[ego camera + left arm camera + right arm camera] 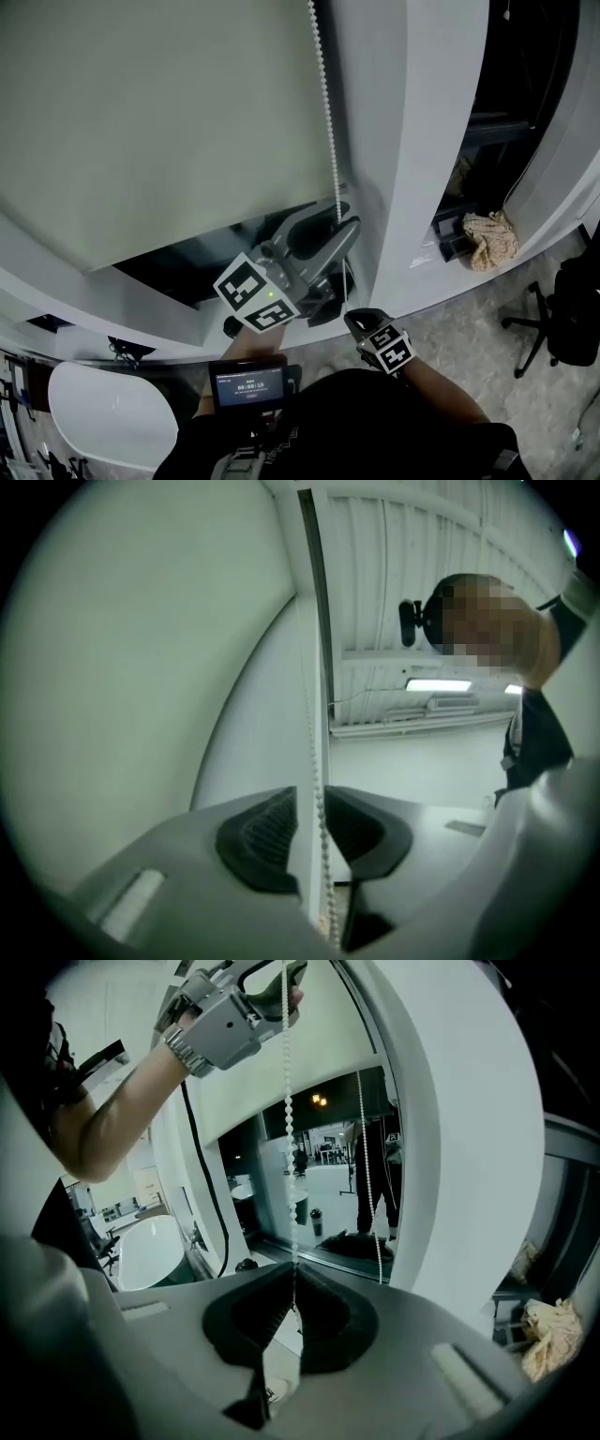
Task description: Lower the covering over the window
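The right hand-held gripper [292, 1283] is clamping the white bead chain [287, 1101], the left hand-held gripper [314, 803] gaping around it higher up, likely risking a missed grab stalling the pale-green roller blind [159, 122].

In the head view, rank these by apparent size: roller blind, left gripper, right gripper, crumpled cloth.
1. roller blind, by far the largest.
2. left gripper, though nearness to the camera inflates it.
3. right gripper and crumpled cloth: these look about alike, so not ranked.
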`<state>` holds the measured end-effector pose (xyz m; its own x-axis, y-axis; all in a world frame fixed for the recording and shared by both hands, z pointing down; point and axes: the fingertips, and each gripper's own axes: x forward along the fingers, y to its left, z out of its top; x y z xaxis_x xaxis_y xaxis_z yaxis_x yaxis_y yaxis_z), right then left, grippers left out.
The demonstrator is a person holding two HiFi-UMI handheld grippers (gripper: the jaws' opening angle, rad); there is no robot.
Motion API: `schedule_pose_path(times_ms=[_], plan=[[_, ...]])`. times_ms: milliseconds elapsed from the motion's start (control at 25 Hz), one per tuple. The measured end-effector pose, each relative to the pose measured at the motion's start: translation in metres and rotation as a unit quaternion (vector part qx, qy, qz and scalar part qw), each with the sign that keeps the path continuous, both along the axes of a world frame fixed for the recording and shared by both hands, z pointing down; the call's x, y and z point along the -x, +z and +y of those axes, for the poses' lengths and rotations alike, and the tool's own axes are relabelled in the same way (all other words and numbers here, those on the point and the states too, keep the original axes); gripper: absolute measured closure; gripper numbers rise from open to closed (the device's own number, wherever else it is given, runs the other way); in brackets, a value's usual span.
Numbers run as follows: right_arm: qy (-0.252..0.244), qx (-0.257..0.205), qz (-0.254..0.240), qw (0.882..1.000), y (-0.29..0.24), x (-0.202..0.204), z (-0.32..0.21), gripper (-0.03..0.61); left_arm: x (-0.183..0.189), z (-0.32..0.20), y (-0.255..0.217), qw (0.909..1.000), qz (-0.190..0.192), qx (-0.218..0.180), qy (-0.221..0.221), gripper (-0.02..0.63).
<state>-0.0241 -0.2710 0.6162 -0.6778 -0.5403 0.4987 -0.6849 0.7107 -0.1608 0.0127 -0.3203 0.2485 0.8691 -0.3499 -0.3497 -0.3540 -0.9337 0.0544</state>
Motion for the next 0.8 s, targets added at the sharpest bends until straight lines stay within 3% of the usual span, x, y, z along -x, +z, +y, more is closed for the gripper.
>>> schedule_pose_path(times_ms=[40,80,240,360,480,560,680,800], plan=[[-0.002,-0.001,0.0,1.0,0.0,0.001,0.0,0.565,0.0,-0.002,-0.001,1.0,0.002,-0.001,-0.005,0.586],[-0.002,-0.002,0.0,1.0,0.0,0.0,0.0,0.565,0.001,-0.004,-0.002,0.9999,0.005,-0.001,-0.01,0.603],[0.02,0.023,-0.003,1.0,0.012,-0.019,-0.002,0.564,0.001,-0.012,0.012,0.9996,-0.001,0.021,-0.017,0.609],[0.041,0.083,0.012,0.996,0.042,-0.038,0.007,0.561,0.001,-0.026,0.048,0.9968,-0.037,0.06,-0.039,0.611],[0.075,0.101,0.019,0.992,0.056,-0.061,0.009,0.551,0.006,-0.043,0.089,0.9933,-0.033,0.096,-0.056,0.611],[0.11,0.076,-0.01,0.991,0.04,-0.077,0.001,0.467,0.006,-0.052,0.124,0.9893,-0.043,0.124,-0.064,0.611],[0.157,0.01,-0.084,0.984,-0.02,-0.093,-0.018,0.457,0.002,-0.053,0.2,0.9742,-0.091,0.194,-0.072,0.611],[0.16,-0.066,-0.174,0.969,-0.106,-0.091,-0.03,0.46,0.0,-0.04,0.269,0.9554,-0.124,0.259,-0.066,0.611]])
